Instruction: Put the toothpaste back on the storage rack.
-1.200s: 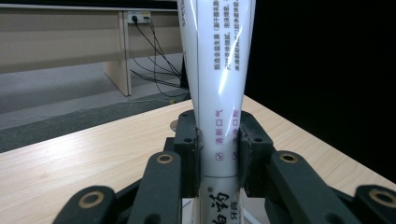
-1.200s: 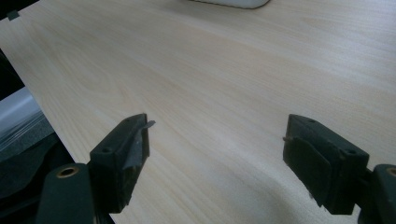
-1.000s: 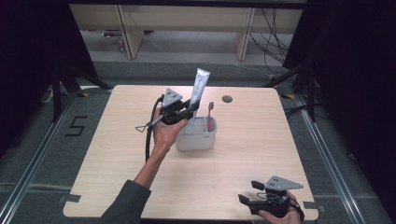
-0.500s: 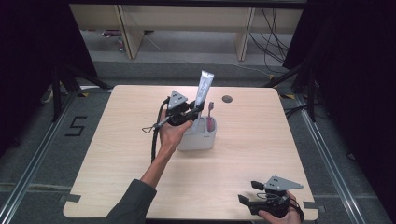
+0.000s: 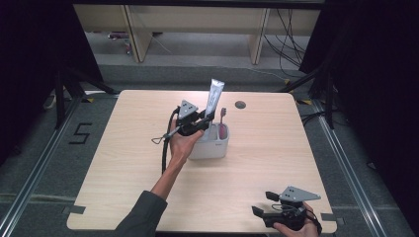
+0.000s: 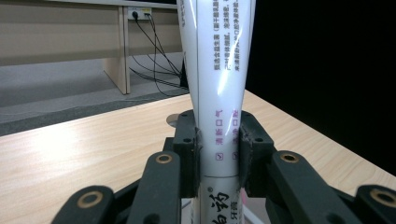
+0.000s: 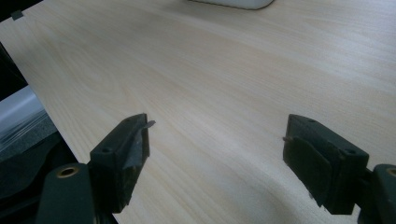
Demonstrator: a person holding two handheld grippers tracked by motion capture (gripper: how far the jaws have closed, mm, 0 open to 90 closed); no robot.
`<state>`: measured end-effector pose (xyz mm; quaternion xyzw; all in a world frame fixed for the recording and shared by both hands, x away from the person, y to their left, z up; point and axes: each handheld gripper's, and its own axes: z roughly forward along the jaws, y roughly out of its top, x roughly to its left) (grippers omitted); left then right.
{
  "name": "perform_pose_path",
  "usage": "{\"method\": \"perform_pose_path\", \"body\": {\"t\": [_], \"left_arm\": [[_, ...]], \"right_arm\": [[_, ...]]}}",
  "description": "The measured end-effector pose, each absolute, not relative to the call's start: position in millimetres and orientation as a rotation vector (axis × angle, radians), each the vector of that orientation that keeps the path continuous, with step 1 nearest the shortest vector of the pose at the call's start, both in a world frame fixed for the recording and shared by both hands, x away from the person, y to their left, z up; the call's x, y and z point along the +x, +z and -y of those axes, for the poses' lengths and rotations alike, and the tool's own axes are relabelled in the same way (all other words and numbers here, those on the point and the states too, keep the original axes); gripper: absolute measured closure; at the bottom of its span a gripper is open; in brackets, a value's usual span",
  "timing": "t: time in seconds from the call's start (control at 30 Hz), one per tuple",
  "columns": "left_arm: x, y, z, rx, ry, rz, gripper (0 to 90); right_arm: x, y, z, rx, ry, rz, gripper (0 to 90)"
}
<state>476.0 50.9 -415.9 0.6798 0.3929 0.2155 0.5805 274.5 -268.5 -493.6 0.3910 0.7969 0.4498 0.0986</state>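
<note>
The left gripper [image 5: 200, 120] clamps a white tube [image 5: 214, 97] upright over the holder [image 5: 212, 146] at mid-table; a tilt could catch the tube on the rim or knock the pink toothbrush [image 5: 223, 118] beside it. The tube is flat-crimped on top, with printed text. The right gripper [image 5: 264, 203] rests open, empty, near the table's front edge.

Two black hand-held grippers, one dark sleeve

Left hand-held gripper [image 5: 206, 118] and right hand-held gripper [image 5: 262, 203] carry grey three-cornered plates, brass-ringed jaw pivots, black cable; dark grey sleeve [image 5: 141, 217].
</note>
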Motion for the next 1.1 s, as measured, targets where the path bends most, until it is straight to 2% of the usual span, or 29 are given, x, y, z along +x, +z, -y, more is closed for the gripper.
{"method": "perform_pose_path", "body": {"t": [0.83, 1.1], "left_arm": [[472.2, -435.0, -52.3, 1.603, 0.532, -0.939, 71.0], [471.2, -437.7, -52.2, 1.626, 0.554, -0.944, 67.5]], "right_arm": [[274.9, -494.5, 267.9, 1.156, 1.329, -2.364, 23.6], [275.0, -494.6, 267.9, 1.152, 1.322, -2.362, 23.6]]}}
